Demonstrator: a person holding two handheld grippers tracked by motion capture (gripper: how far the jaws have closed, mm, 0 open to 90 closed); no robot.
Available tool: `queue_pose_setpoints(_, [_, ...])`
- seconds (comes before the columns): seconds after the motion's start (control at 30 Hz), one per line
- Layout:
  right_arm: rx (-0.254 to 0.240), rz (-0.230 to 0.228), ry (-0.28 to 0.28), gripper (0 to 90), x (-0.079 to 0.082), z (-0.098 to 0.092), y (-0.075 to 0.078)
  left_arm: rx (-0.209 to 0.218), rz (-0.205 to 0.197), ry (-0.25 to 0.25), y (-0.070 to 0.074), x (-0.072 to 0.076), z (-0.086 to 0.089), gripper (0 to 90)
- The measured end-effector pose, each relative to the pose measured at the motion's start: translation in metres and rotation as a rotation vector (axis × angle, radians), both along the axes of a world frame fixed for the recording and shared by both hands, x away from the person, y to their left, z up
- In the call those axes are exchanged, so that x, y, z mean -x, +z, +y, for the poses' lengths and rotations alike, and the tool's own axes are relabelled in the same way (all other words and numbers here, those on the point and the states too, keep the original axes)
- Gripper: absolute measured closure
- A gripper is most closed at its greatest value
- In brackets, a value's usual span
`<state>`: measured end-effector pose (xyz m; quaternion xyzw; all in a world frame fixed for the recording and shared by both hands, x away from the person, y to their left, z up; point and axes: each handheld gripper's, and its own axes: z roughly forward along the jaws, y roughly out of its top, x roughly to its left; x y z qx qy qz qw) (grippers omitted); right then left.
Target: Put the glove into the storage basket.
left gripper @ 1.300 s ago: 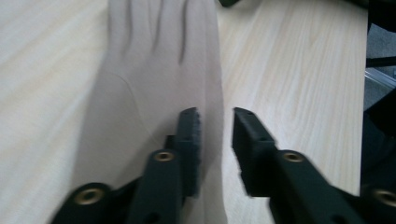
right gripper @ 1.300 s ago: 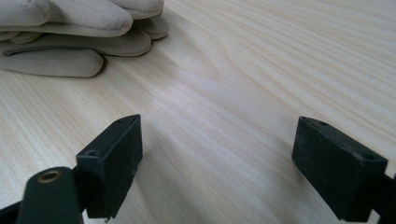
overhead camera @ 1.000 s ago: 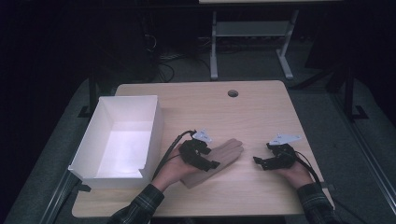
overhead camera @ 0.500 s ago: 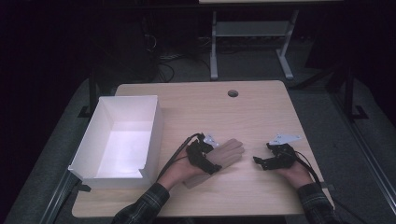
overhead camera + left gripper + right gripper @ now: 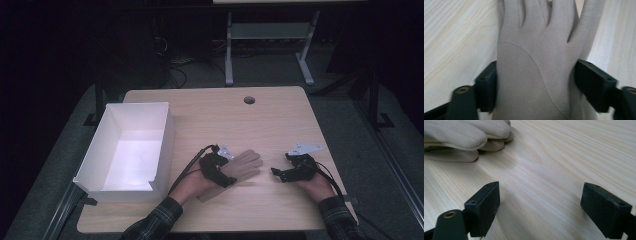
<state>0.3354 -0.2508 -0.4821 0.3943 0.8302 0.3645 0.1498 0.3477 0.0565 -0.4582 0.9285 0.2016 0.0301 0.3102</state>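
1. White box (image 5: 131,150): it sits open at the table's (image 5: 210,115) left edge, well apart from the glove
2. Left gripper (image 5: 222,175): it lies over the beige glove (image 5: 242,165) near the front middle of the table; its jaws have just been closing and now stand against both sides of the glove's palm (image 5: 534,75), clamped on it
3. Right gripper (image 5: 280,174): it rests on the bare wood just right of the glove's fingertips, jaws wide apart with nothing between them
4. Risk, as I judge it: soft cloth bunches rather than grips, so a lift could catch one layer alone and let the glove slide out, or drag it across the wood
5. Views: the left gripper view shows the pads (image 5: 486,87) meeting the cloth, which the hand hides from above; the high view alone gives the box; the right gripper view shows the stacked glove fingers (image 5: 469,135) from table level
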Motion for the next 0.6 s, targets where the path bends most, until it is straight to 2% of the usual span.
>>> queue_pose_setpoints(0.1, [-0.002, -0.002, -0.003, 15.2, 0.000, 0.000, 0.000, 0.005, 0.017, -0.016, 0.002, 0.001, 0.000, 39.3])
queue_pose_setpoints(0.2, [-0.002, -0.002, -0.003, 15.2, 0.000, 0.000, 0.000, 0.026, 0.051, -0.032, 0.003, 0.001, 0.001, 54.8])
queue_pose_setpoints(0.27, [-0.002, -0.002, -0.004, 15.2, 0.000, 0.000, 0.000, 0.030, 0.069, -0.039, 0.003, 0.001, 0.002, 62.2])
queue_pose_setpoints(0.4, [-0.002, -0.003, -0.005, 15.2, 0.000, 0.000, 0.000, 0.037, 0.084, -0.031, 0.004, 0.001, 0.002, 66.7])
queue_pose_setpoints(0.6, [-0.002, -0.003, -0.005, 15.2, 0.000, 0.000, 0.000, 0.061, 0.120, -0.004, 0.011, -0.001, 0.005, 67.2])
